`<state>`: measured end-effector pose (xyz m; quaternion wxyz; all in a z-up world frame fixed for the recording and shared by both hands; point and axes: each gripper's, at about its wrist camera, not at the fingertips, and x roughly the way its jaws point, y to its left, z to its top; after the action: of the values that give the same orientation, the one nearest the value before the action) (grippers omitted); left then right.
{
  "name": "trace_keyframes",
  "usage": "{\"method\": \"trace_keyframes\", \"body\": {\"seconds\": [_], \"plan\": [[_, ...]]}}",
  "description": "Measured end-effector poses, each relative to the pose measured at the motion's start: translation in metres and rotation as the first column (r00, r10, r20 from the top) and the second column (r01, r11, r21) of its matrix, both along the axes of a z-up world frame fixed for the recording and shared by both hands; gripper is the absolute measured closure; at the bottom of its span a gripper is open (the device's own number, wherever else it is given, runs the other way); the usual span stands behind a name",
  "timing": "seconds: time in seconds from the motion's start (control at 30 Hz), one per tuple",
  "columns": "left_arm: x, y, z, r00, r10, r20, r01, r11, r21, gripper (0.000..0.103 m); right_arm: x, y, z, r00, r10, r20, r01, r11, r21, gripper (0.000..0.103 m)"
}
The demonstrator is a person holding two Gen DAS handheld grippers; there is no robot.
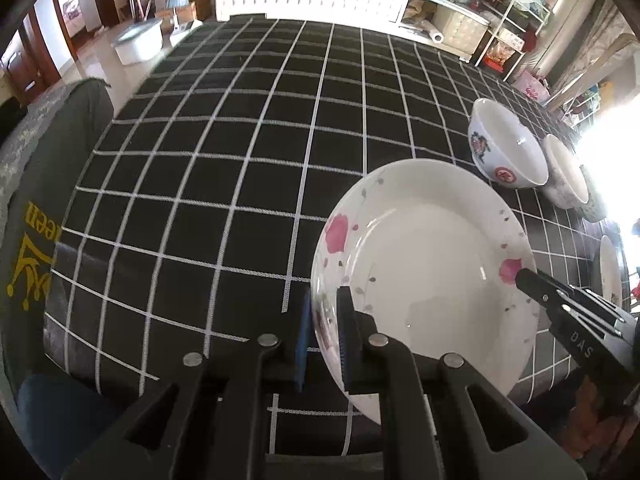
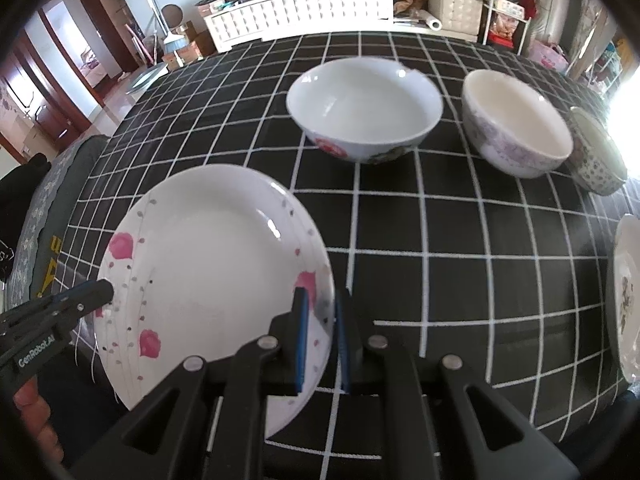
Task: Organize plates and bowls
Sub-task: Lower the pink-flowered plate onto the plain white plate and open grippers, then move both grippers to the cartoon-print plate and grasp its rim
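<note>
left gripper (image 1: 325, 336): pointing steeply down at the table, jaws pinched tight on the plate's (image 1: 432, 256) left rim, one blue pad above the rim and one below

right gripper (image 2: 320, 336): same steep downward tilt, jaws clamped on the opposite rim of that plate, so both are carrying it together

plate: white with pink flowers and grey stems, held tilted just over the black checked tablecloth (image 1: 224, 160); can't really tell if its low edge touches the cloth or not

bowls: from the right wrist view, white bowl with red flowers (image 2: 364, 112) sits at about 12 o'clock of the plate, pale lilac-patterned bowl (image 2: 516, 124) at roughly 1 o'clock, close beside it but not touching

hard to see: a third, dotted bowl (image 2: 596, 156) is half lost in window glare at 2 o'clock; second plate (image 2: 626, 300) at 3 o'clock is cut off by the frame edge, only a slice shows

hands: only a bit of finger (image 2: 36, 420) shows behind the left gripper at 8 o'clock in the right view, rest hidden

left edge: dark padded thing with yellow print (image 1: 36, 248), lettering cut off, can't read it
</note>
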<state>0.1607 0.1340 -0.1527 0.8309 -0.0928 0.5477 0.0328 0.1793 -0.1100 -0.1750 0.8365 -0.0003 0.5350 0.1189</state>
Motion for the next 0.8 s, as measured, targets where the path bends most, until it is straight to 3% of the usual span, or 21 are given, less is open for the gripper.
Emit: {"method": "trace_keyframes", "body": {"seconds": [0.23, 0.47, 0.7, 0.8], "plan": [[-0.013, -0.012, 0.032, 0.997, -0.013, 0.071, 0.011, 1.0, 0.02, 0.093, -0.015, -0.015, 0.031, 0.997, -0.017, 0.076, 0.015, 0.999, 0.031, 0.086], [-0.026, -0.057, 0.066, 0.985, -0.09, 0.149, 0.085, 0.996, 0.042, 0.093, -0.037, -0.041, 0.058, 0.987, -0.02, 0.161, 0.023, 1.0, -0.012, 0.086], [-0.033, -0.116, 0.078, 0.966, -0.183, 0.18, 0.178, 0.983, 0.045, 0.09, -0.042, -0.089, 0.074, 0.99, -0.075, 0.123, 0.059, 0.99, 0.125, 0.086], [-0.033, -0.141, 0.08, 0.954, -0.228, 0.192, 0.222, 0.973, 0.056, 0.09, -0.054, -0.099, 0.081, 0.98, -0.11, 0.166, 0.097, 0.992, 0.086, 0.086]]}}
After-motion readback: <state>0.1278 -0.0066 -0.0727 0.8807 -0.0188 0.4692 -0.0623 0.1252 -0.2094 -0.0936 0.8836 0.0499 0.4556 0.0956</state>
